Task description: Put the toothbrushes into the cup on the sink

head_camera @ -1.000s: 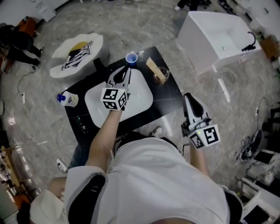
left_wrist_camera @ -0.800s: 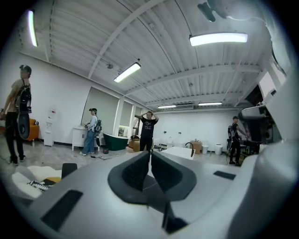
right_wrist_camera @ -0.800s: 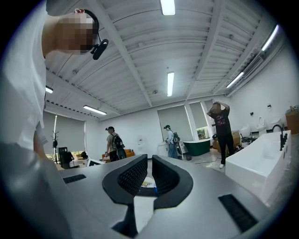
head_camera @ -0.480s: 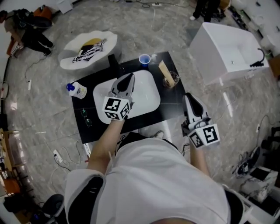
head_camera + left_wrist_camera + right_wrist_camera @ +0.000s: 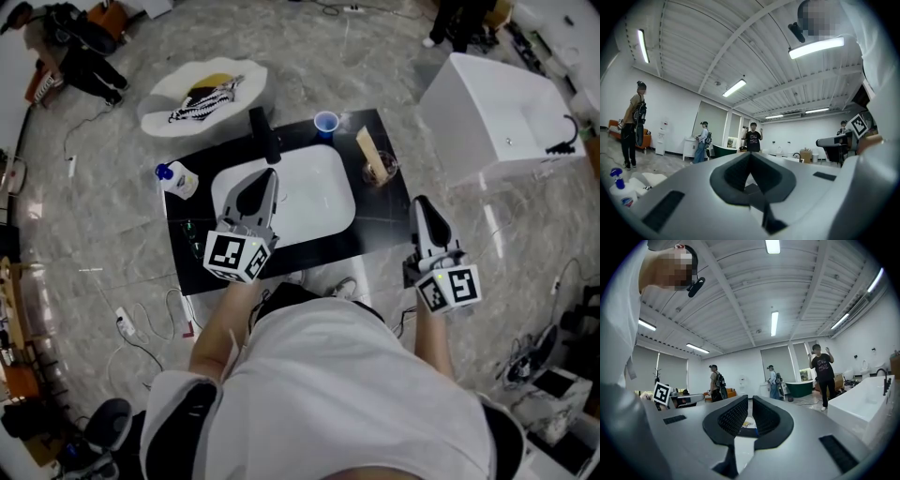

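A blue cup stands at the back edge of the black counter, beside the black faucet of the white sink basin. My left gripper hangs over the basin's left part, shut and empty; in its own view the left gripper points up into the room. My right gripper hovers off the counter's right front corner. In its own view the right gripper shows a narrow slit with nothing in it. Small greenish items lie at the counter's left; what they are is unclear.
A glass holding a beige stick-like object stands right of the basin, a spray bottle at the left rear corner. A white bathtub sits to the right, a round white mat behind. People stand about the room.
My left gripper has drawn back from beside the blue cup to over the basin's front left. The right gripper has stayed off the counter's right corner.
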Action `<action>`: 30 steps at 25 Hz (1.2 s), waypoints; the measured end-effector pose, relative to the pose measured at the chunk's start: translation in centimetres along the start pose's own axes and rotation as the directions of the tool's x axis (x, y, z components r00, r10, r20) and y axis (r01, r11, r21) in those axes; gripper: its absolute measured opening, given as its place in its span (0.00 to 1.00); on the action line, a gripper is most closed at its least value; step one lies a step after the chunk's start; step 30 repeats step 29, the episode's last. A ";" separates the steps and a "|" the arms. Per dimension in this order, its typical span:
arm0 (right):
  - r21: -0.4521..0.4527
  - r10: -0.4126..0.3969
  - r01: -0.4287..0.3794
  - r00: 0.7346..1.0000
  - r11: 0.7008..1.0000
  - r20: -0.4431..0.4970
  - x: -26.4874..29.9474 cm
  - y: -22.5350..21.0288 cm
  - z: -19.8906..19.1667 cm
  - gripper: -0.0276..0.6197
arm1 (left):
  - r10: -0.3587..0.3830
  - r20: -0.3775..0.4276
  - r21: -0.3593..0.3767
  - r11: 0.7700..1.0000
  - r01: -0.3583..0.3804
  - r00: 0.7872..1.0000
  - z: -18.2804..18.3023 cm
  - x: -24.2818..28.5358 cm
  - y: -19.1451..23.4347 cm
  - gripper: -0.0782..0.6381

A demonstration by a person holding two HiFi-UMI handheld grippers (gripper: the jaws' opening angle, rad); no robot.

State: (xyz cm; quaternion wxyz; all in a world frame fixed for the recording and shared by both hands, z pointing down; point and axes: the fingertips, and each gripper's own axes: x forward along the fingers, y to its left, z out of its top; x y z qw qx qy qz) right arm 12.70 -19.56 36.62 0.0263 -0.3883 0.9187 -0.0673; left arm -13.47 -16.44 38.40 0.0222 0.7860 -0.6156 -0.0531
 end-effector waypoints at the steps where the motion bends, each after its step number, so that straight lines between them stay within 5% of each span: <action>1: -0.001 0.002 -0.002 1.000 1.000 -0.001 0.0 0.2 -0.1 0.13 | 0.001 0.006 0.003 1.000 -0.001 1.000 0.5 -0.3 -0.1 0.11; 30: -0.010 -0.041 0.042 0.999 0.999 0.033 -0.9 2.7 0.3 0.13 | -0.120 0.062 -0.017 0.992 0.121 0.991 1.2 -0.3 -2.3 0.11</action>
